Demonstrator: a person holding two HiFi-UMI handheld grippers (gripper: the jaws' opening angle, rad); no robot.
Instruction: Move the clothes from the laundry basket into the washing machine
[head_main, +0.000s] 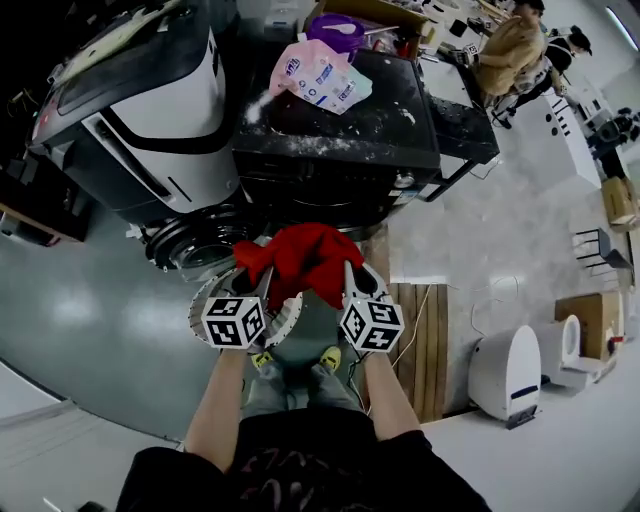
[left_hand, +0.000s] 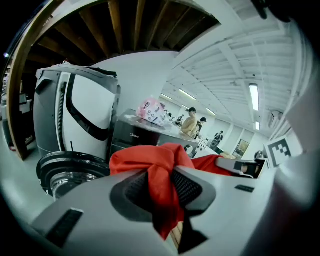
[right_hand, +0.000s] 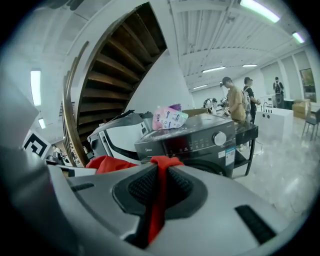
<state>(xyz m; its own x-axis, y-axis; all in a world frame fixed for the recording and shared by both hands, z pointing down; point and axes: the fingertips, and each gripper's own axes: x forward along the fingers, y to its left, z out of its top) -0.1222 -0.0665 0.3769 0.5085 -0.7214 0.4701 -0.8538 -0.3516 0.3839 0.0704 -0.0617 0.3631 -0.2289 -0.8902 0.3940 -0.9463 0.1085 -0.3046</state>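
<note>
Black shirt (head_main: 300, 465) and bare forearms (head_main: 215, 410) fill 6 o'clock of the head view. Just up-frame sit the left gripper (head_main: 266, 272), at 7 o'clock of centre, and the right gripper (head_main: 349, 272), at 5 o'clock. Both point toward the washing machine (head_main: 340, 150) at 12 o'clock. Red garment (head_main: 305, 258) is bunched between the two grippers at dead centre. It is held in the air above the white laundry basket (head_main: 197, 305), whose rim shows at 8 o'clock, and it is not in the machine. Left gripper view: the left gripper (left_hand: 161, 187) has its jaws clamped on a thick wad of the red garment (left_hand: 145, 160), with cloth spilling above and below the pads. Right gripper view: the right gripper (right_hand: 159, 187) has its jaws nearly together, pinching a thin fold of the same garment (right_hand: 161, 162), and more red shows at 9 o'clock. Round glass door (head_main: 195, 245) sits at 9 o'clock of centre, swung out beside the dark washer front. It also shows at 8 o'clock in the left gripper view (left_hand: 70, 175). Pink bag (head_main: 320, 72) lies on the washer top at 12 o'clock. White-and-black machine (head_main: 150, 100) stands at 10 o'clock, just beside the washer. Wooden planks (head_main: 420, 340) lie on the floor at 4 o'clock. People (head_main: 510, 50) are at 1 o'clock, well apart from the washer.
</note>
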